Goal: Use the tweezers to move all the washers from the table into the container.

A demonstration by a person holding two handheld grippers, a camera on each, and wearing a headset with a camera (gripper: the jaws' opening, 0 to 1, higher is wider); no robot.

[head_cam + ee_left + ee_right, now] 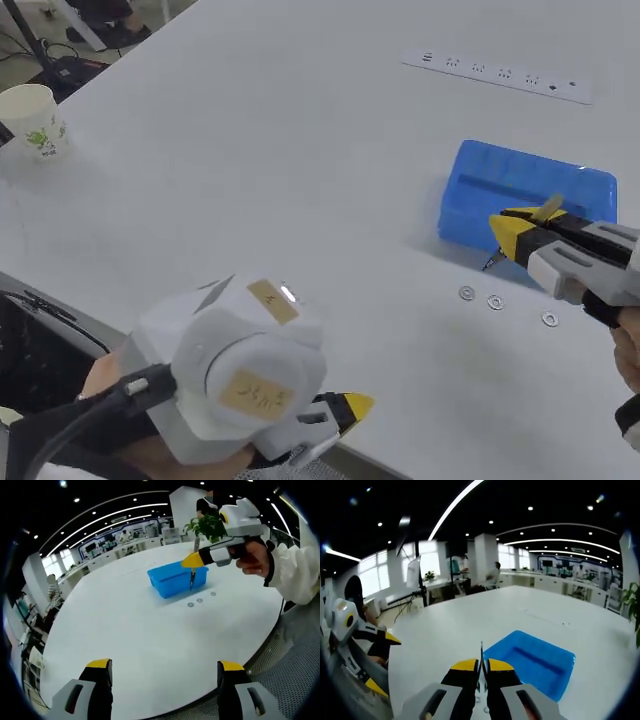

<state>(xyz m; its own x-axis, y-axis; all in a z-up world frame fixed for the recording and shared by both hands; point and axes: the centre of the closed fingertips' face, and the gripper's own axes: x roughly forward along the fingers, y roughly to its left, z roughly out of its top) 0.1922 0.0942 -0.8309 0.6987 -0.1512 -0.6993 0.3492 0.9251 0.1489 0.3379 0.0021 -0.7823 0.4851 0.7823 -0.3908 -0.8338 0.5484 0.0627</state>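
Three small metal washers [495, 302] lie in a row on the white table [300, 180], just in front of the blue container [530, 190]. My right gripper [503, 225] is shut on thin tweezers [491, 261], whose tip points down a little above and behind the washers, at the container's front wall. In the left gripper view the tweezers [192, 577] hang in front of the container [170, 582], above the washers [199, 600]. The right gripper view has the tweezers [481, 656] rising between its closed jaws, with the container [535, 662] just ahead. My left gripper [338, 412] stays at the near table edge, open and holding nothing [165, 672].
A paper cup [35, 120] stands at the table's far left. A white power strip [500, 75] lies at the back right, beyond the container. The near table edge runs under the left gripper. A hand and white sleeve [280, 565] hold the right gripper.
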